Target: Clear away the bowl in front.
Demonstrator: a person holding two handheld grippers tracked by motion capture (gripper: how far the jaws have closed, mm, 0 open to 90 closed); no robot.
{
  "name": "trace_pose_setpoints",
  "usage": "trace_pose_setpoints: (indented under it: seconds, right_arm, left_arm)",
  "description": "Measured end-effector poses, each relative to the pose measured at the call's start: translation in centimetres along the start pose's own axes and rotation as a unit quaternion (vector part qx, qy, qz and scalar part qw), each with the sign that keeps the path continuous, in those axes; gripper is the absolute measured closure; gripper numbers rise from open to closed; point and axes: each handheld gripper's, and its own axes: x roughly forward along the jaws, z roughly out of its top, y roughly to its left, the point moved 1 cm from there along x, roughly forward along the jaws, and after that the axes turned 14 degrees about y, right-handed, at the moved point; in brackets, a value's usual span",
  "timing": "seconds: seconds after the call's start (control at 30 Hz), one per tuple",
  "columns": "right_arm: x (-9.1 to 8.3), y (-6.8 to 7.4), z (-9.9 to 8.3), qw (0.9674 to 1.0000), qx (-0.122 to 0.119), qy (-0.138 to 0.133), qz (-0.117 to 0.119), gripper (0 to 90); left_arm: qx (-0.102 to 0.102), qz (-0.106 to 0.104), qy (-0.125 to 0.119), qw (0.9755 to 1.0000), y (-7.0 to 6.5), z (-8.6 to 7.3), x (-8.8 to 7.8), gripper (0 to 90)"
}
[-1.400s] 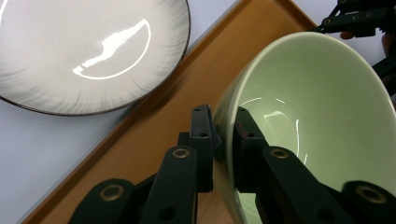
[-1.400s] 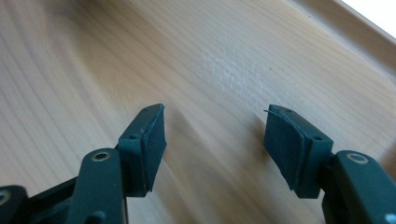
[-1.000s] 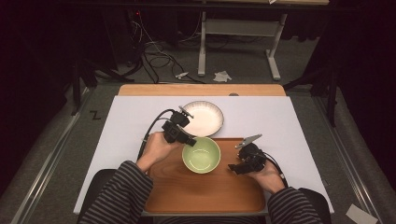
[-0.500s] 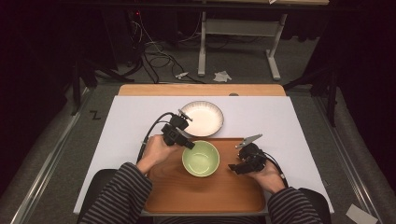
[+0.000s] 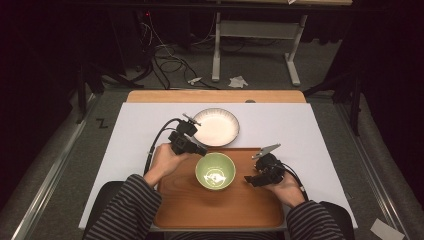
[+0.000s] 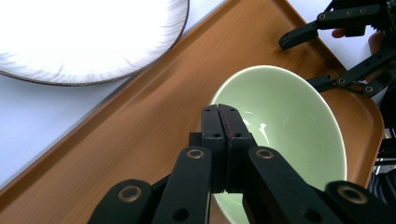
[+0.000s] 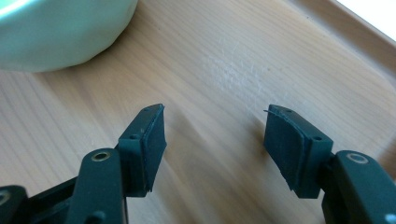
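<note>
Pale green ceramic bowl (image 5: 215, 171) sits on a wooden tray (image 5: 220, 207) on the counter. Left claw (image 6: 227, 122), its jaws just closed with nothing between them, hovers at the bowl's rim. Right claw (image 7: 212, 140) gapes, empty, above the tray.

Glossy green ceramic bowl (image 5: 215, 171) on matt wooden tray (image 5: 220, 205) (grain visible).

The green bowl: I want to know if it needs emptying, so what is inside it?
The green bowl on the wooden tray looks empty, with only light reflections on its glaze. In the left gripper view, the shut left gripper at its rim covers part of the near inside.
</note>
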Motion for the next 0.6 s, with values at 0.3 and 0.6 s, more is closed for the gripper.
trace_pose_setpoints:
  seconds: [0.3,0.6]
  right_arm:
    - [0.0,0.0,0.0,1.0,0.0,0.004,0.0,40.2]
    - [0.1,0.0,0.0,1.0,0.0,0.003,0.0,40.1]
  left_arm:
    - [0.006,-0.013,-0.045,0.9989,-1.4,-0.7,-1.7,77.4]
    - [0.006,-0.012,-0.064,0.9979,-1.4,-1.0,-2.9,65.3]
